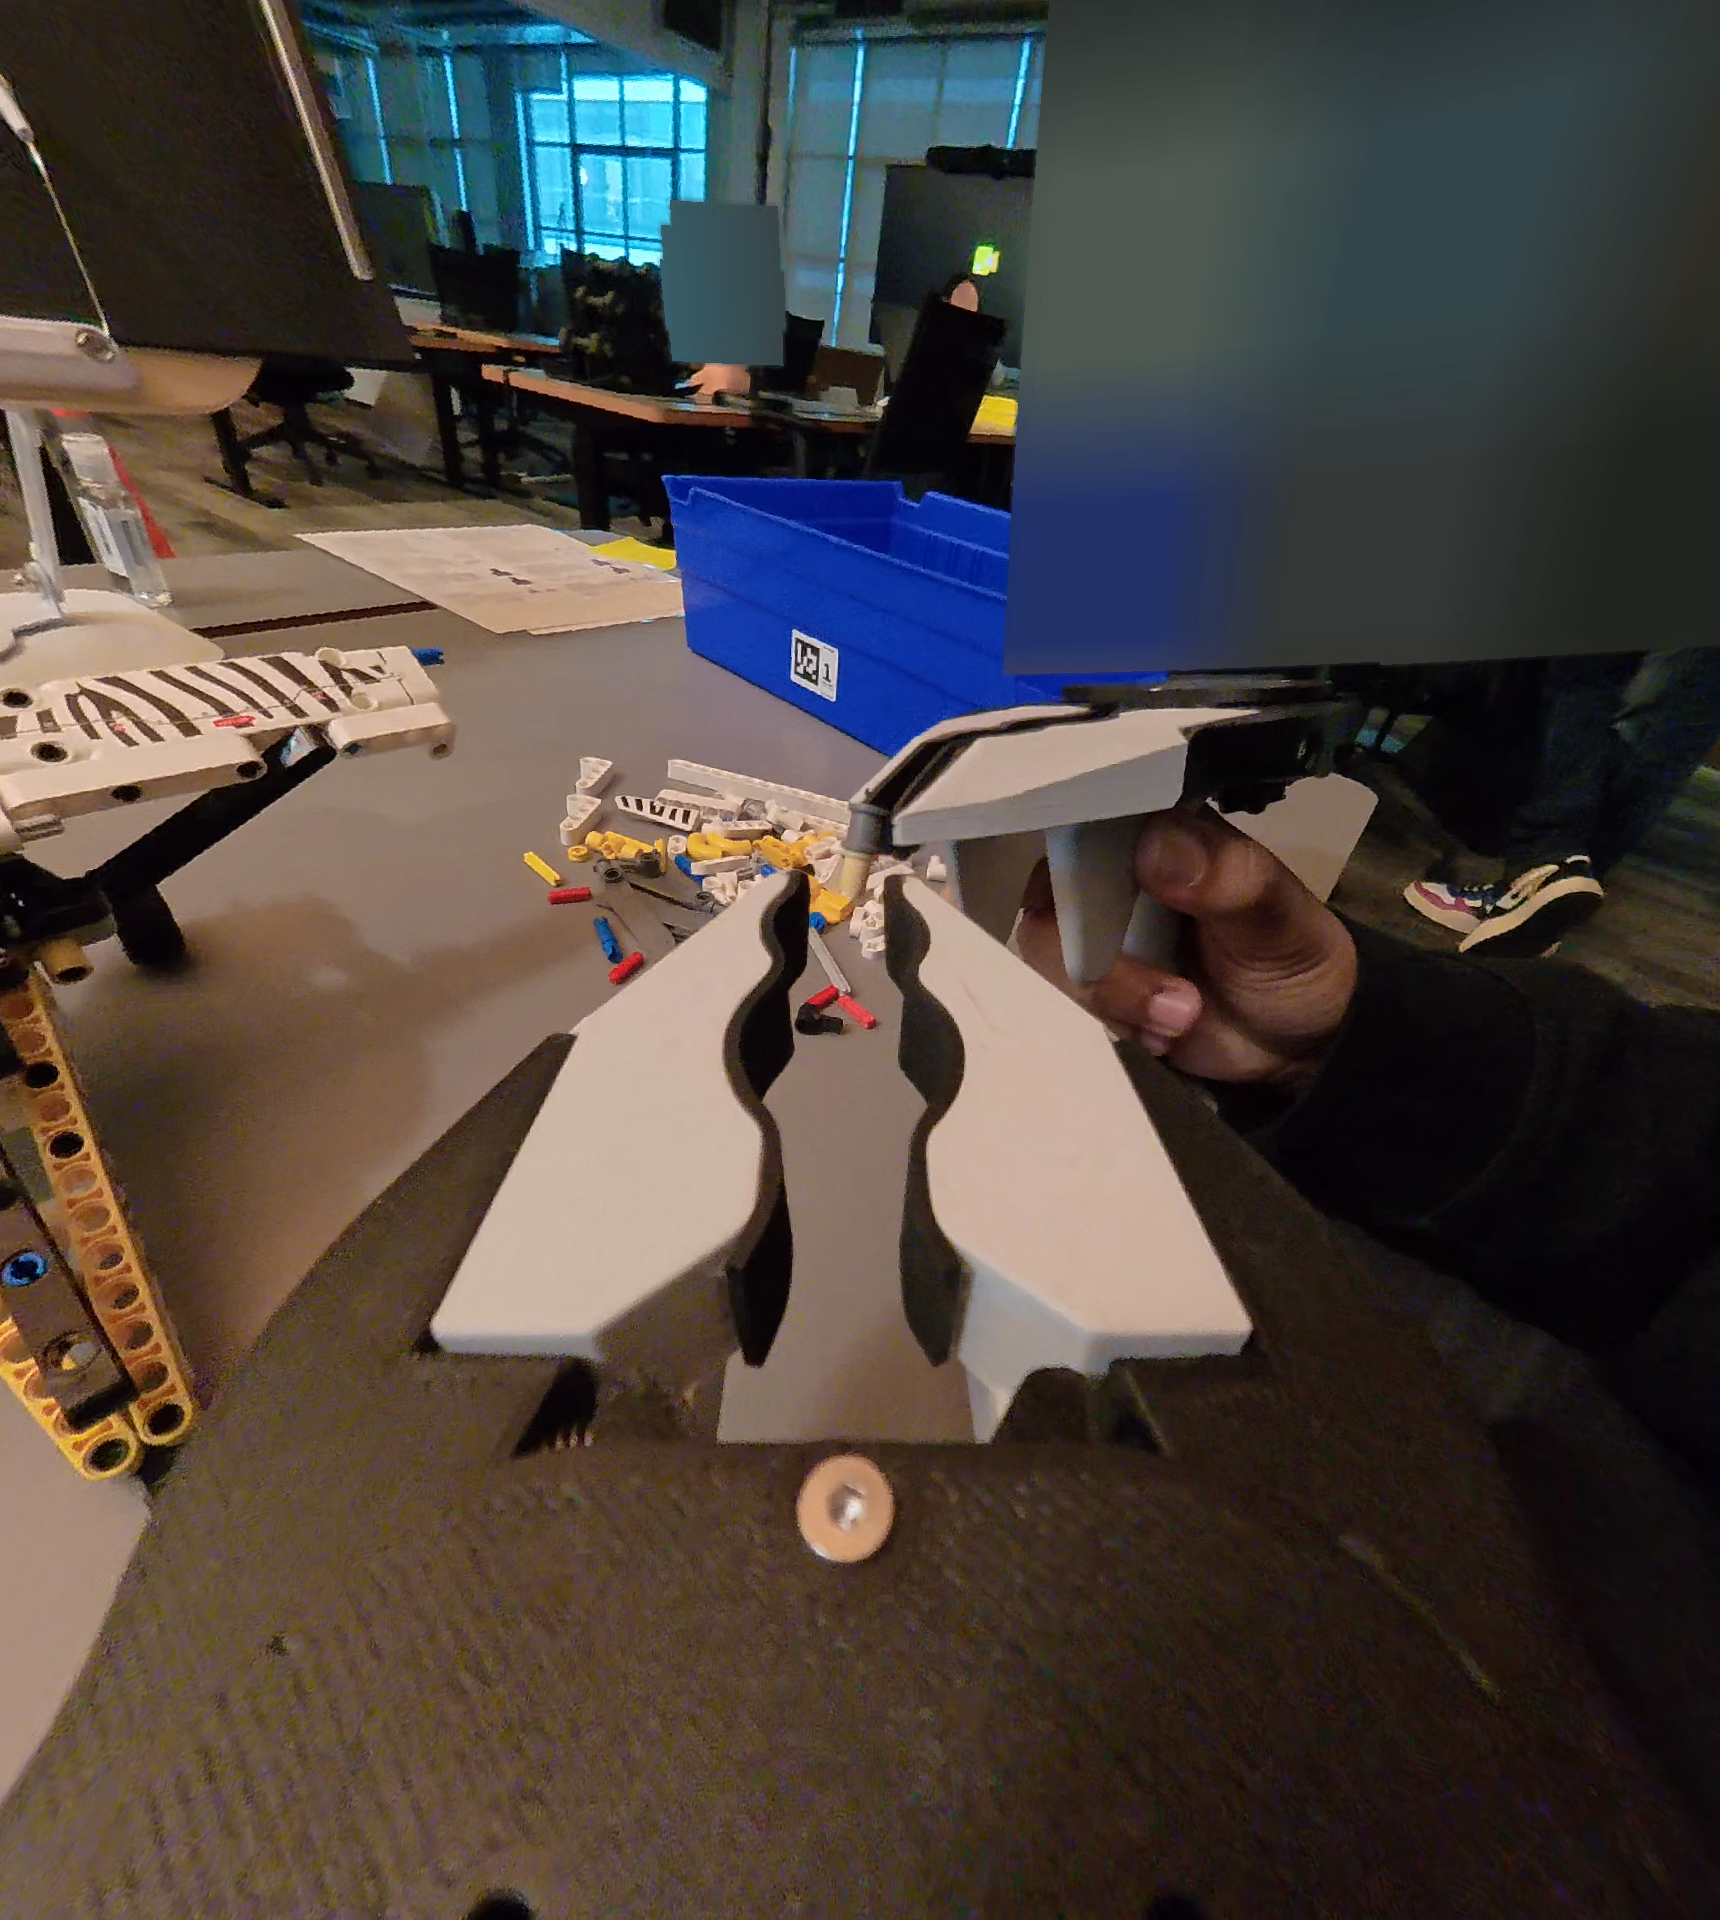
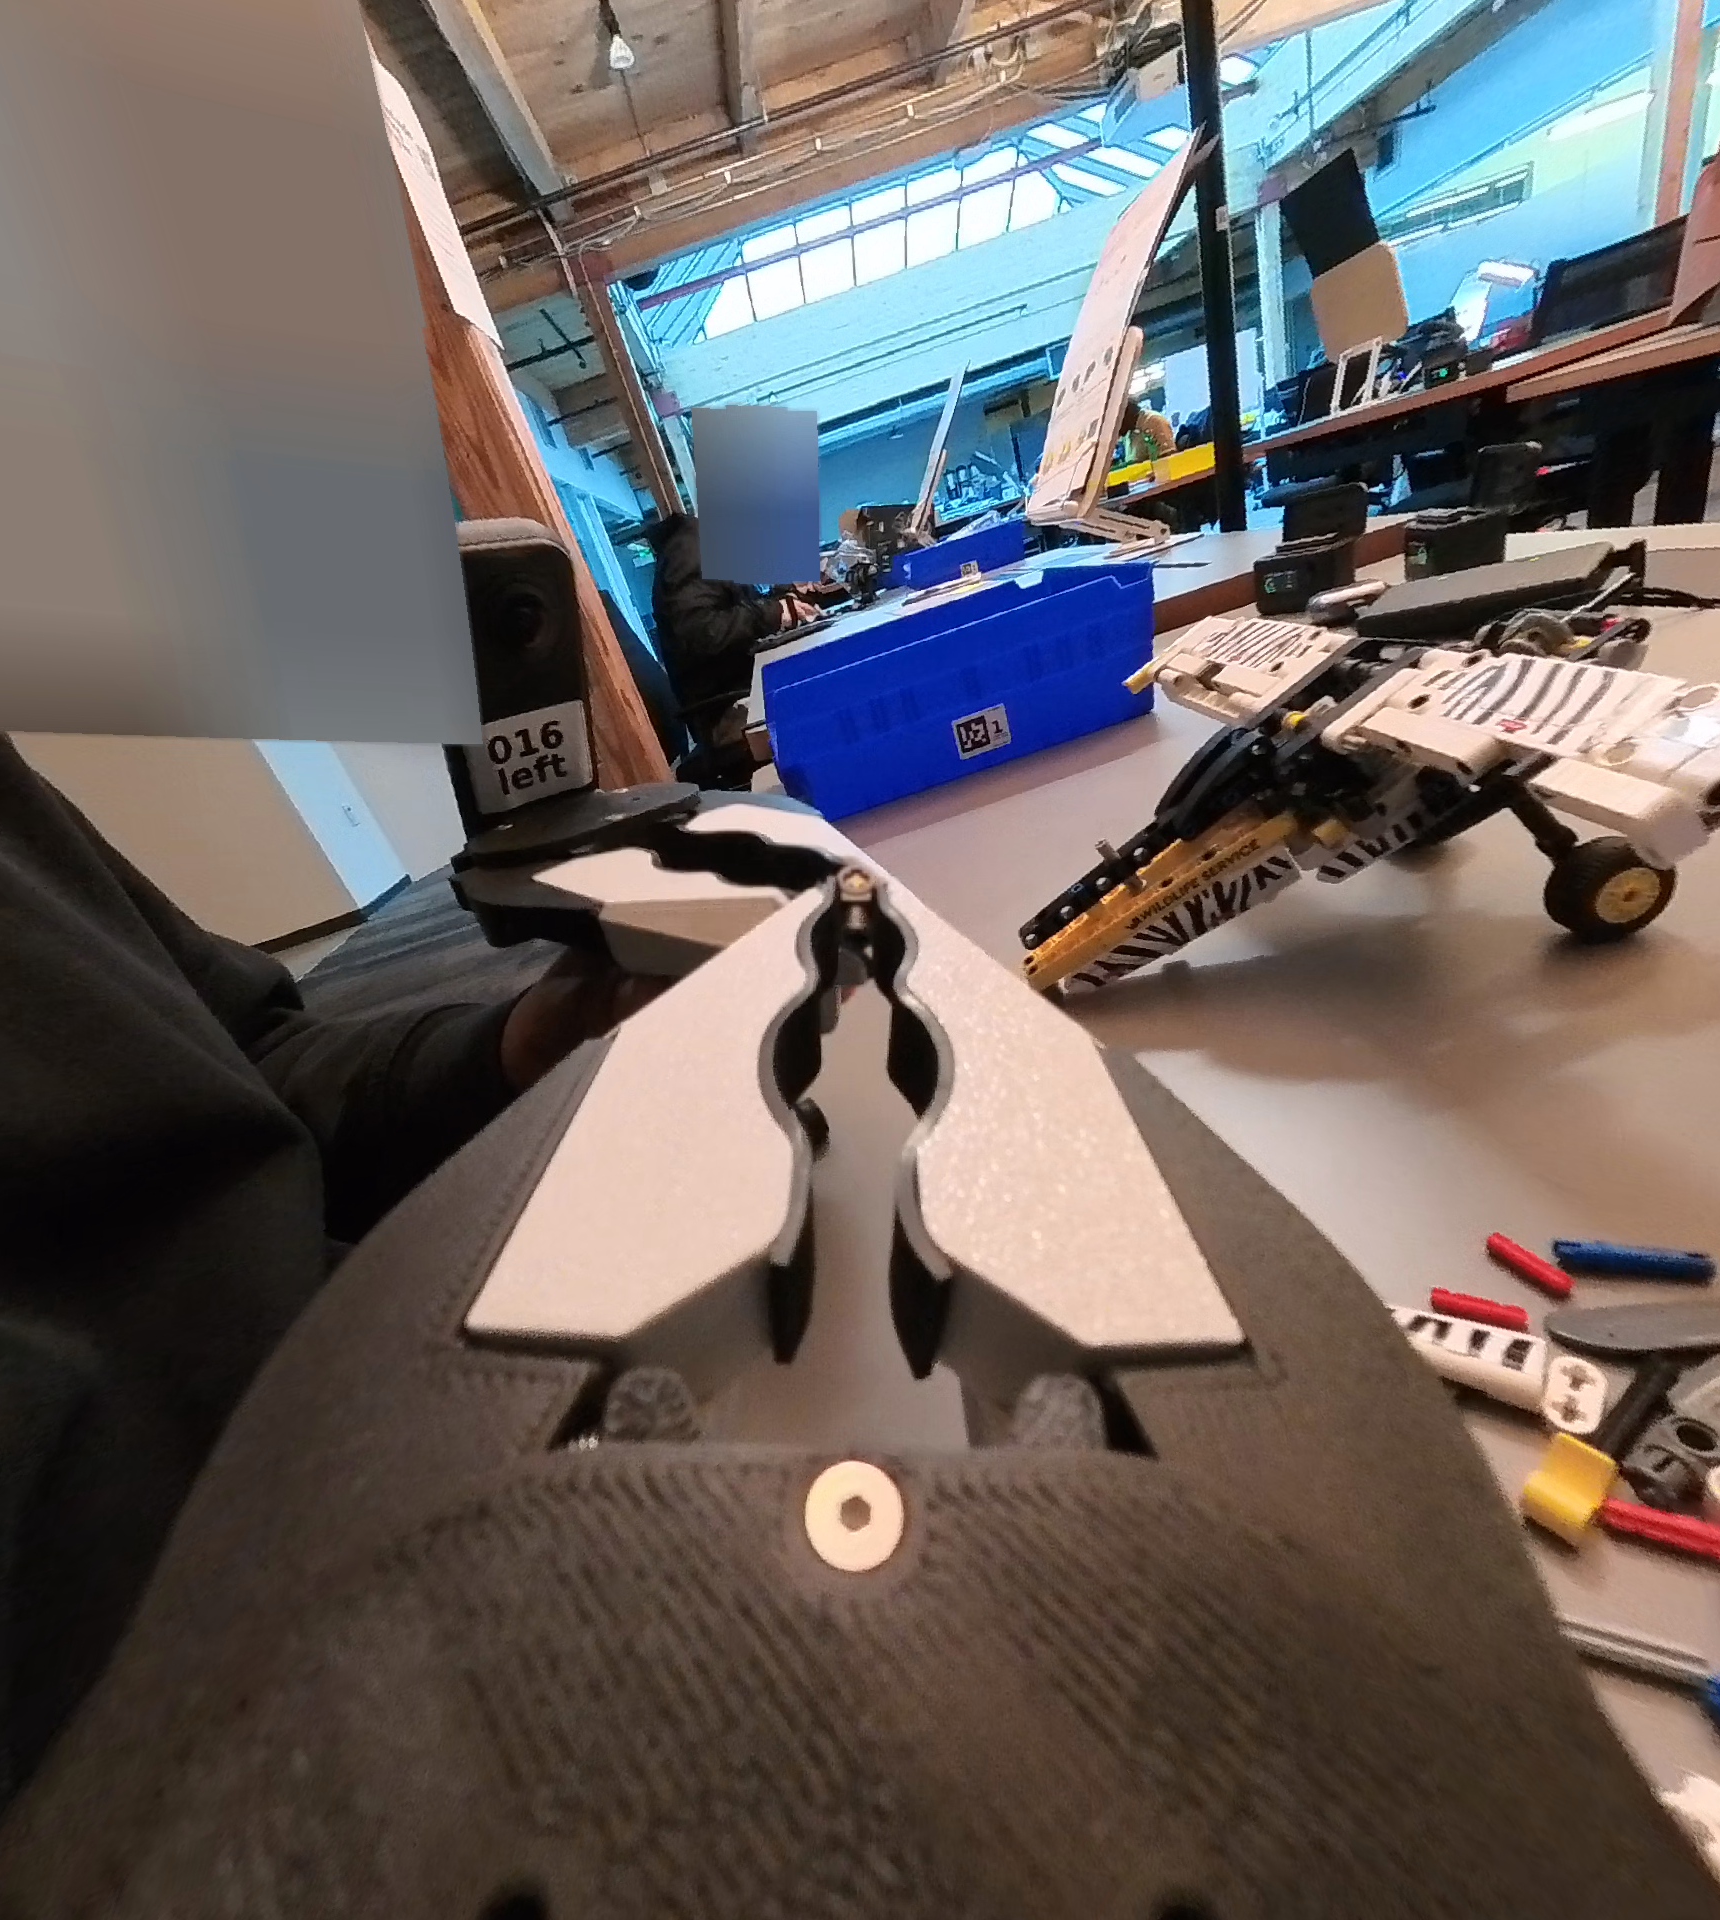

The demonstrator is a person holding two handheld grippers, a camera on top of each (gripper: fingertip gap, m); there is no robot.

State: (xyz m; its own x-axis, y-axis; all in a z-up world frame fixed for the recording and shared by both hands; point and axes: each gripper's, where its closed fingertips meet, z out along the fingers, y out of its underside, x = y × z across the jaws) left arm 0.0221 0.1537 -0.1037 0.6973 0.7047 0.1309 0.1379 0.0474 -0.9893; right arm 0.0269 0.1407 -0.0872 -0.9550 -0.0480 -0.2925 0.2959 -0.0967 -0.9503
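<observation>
Up front, the right claw (image 1: 871,821) is clenched on a small grey pin with a tan end (image 1: 858,854), hanging just ahead of the left claw's tips. The left claw (image 1: 843,894) stands parted, nothing pressed between its pads, the tan end right at its mouth. Beyond and below both lies a pile of loose bricks (image 1: 721,831); a blue bin (image 1: 835,603) sits farther off, a zebra-striped plane model (image 2: 1407,748) to the right claw's right.

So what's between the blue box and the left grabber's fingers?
Between blue box and left gripper lies a pile of loose building pieces on the table; the left wrist view shows it.
</observation>
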